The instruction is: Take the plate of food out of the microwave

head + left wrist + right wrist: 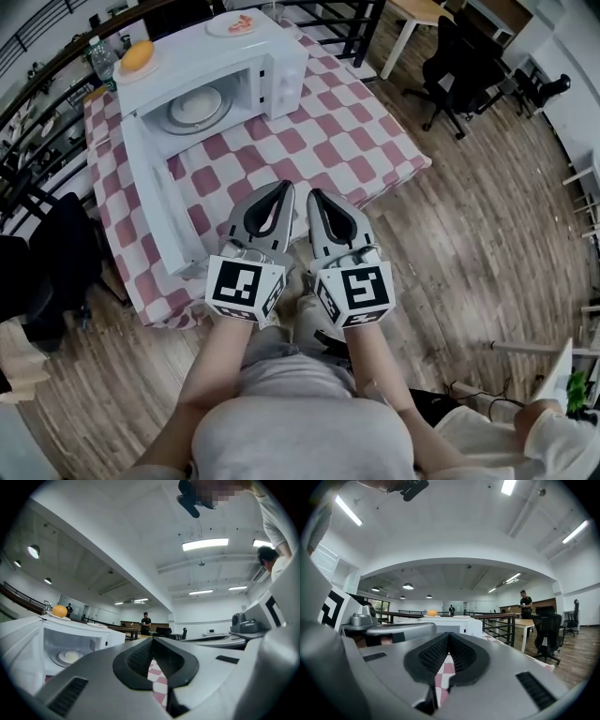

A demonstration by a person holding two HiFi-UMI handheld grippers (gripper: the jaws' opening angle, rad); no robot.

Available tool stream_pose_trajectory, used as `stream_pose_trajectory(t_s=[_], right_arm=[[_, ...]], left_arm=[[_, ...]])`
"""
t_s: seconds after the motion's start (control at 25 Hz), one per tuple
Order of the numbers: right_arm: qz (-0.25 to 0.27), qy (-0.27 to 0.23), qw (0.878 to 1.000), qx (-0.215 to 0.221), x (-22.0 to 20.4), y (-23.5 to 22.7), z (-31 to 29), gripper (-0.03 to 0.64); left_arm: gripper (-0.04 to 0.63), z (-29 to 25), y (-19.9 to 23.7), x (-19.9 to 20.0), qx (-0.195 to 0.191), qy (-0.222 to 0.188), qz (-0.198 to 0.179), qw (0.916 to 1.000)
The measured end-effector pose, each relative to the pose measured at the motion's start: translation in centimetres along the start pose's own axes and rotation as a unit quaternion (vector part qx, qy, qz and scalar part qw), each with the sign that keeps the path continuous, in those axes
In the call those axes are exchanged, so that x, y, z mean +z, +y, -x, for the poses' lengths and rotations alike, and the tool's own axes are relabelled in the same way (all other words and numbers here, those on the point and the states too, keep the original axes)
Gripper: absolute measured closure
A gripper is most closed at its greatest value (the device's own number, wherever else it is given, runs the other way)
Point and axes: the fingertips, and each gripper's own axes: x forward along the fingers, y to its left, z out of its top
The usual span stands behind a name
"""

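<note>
Our left claw (pixel 284 187) and right claw (pixel 315 194) side by side over the checked tabletop (pixel 361 141), both pinched fully together with nothing between them, we see the plate of food (pixel 195 107) ahead and left of them, well apart, inside the open microwave (pixel 277 62)

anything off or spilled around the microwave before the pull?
Nothing spilled or damaged. The microwave has its door swung open, and the plate of food sits flat inside. Only oddity: an orange and a small plate are parked on the microwave's roof.
</note>
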Motion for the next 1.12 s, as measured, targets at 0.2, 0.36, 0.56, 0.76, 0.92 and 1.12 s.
stream_pose_trajectory(t_s=[0.2,0.36,0.56,0.76,0.92,1.12], right_arm=[[-0.004,-0.005,1.0,0.029,-0.2,-0.6,-1.6,0.592],[0.0,-0.01,0.998,0.06,-0.1,-1.2,-3.4,0.592],[0.002,-0.012,0.996,0.094,0.1,-2.6,-5.7,0.592],[0.002,-0.015,0.992,0.124,0.4,-3.9,-8.1,0.592],[0.0,-0.015,0.988,0.152,0.2,-4.7,-10.1,0.592],[-0.002,-0.018,0.982,0.19,0.2,-5.5,-12.7,0.592]], left_arm=[[0.594,-1.0,0.7,-0.2,0.026,0.0,-0.008,0.9996],[0.594,-2.4,2.0,-0.1,0.054,-0.004,-0.007,0.9985],[0.594,-4.2,3.6,-0.2,0.093,-0.007,-0.001,0.9956],[0.594,-6.1,5.1,0.0,0.126,-0.006,-0.008,0.992],[0.594,-7.5,6.1,-0.2,0.152,-0.004,-0.012,0.9883],[0.594,-9.1,7.6,-0.6,0.188,-0.002,-0.013,0.9822]])
